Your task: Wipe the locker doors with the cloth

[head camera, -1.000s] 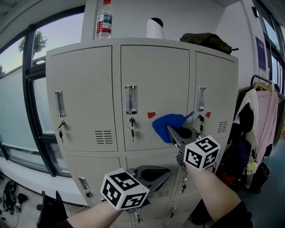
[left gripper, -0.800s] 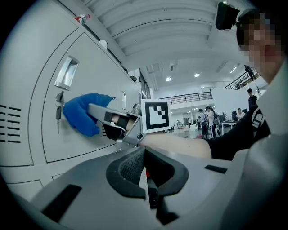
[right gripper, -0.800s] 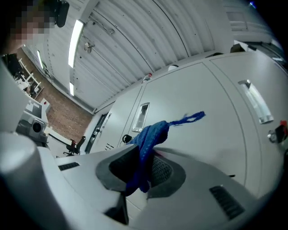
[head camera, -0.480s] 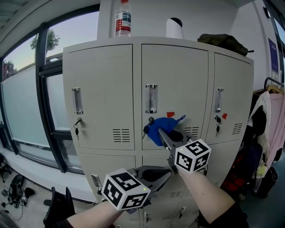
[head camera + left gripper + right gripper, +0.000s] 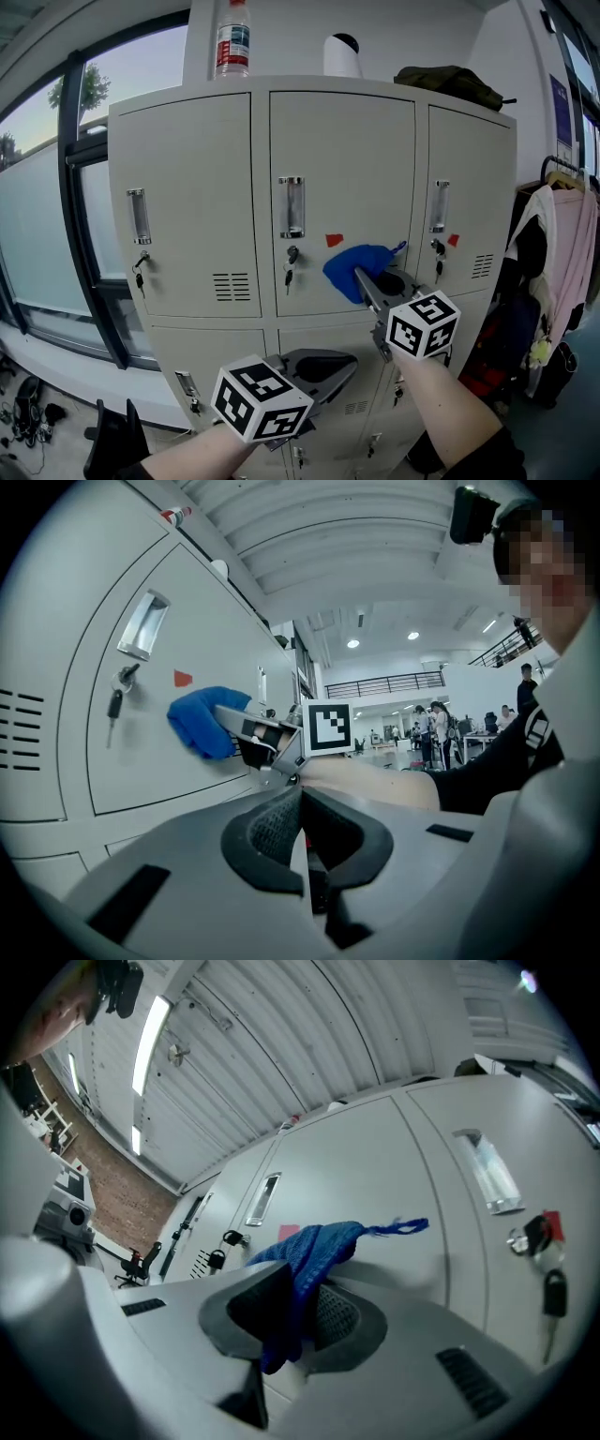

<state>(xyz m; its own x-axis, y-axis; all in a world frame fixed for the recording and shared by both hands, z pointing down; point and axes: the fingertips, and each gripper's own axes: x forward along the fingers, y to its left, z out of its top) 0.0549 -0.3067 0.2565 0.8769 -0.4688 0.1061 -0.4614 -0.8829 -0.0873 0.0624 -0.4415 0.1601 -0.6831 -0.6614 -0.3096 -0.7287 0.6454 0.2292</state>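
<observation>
A blue cloth (image 5: 354, 266) is pressed against the middle upper locker door (image 5: 342, 159), low and right of its handle (image 5: 292, 207). My right gripper (image 5: 364, 278) is shut on the cloth, which hangs between its jaws (image 5: 302, 1279) in the right gripper view. My left gripper (image 5: 349, 367) is held lower, in front of the lower lockers, shut with nothing between its jaws (image 5: 298, 810). From the left gripper view I see the blue cloth (image 5: 202, 720) on the door and the right gripper (image 5: 246, 738) behind it.
Keys hang in the locks (image 5: 290, 259) of the doors. A bottle (image 5: 232, 39), a white container (image 5: 343, 56) and a dark bag (image 5: 448, 84) sit on top of the lockers. Clothes hang on a rack (image 5: 561, 234) at the right. A window (image 5: 47, 206) is at the left.
The cloth and right gripper have slid right along the middle door, away from the key lock. The left gripper has stayed low.
</observation>
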